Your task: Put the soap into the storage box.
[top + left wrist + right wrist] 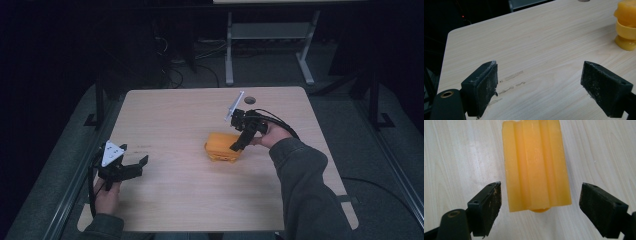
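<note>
Right gripper (540, 207) is hovering wide open over the orange block (536, 165) (nothing held), grasp pending; left gripper (131, 169) is idling open, well apart.

Two black grippers here, each with thick, blocky jaws whose flat pads are scuffed with pale dust. The left gripper (131, 169) carries a grey three-cornered plate (111, 153) on top; a brass-ringed hole sits at its base. The right gripper (238, 143) trails a looping black cable (280, 123). Dark grey-green sleeves (305, 185) cover both forearms.
</note>
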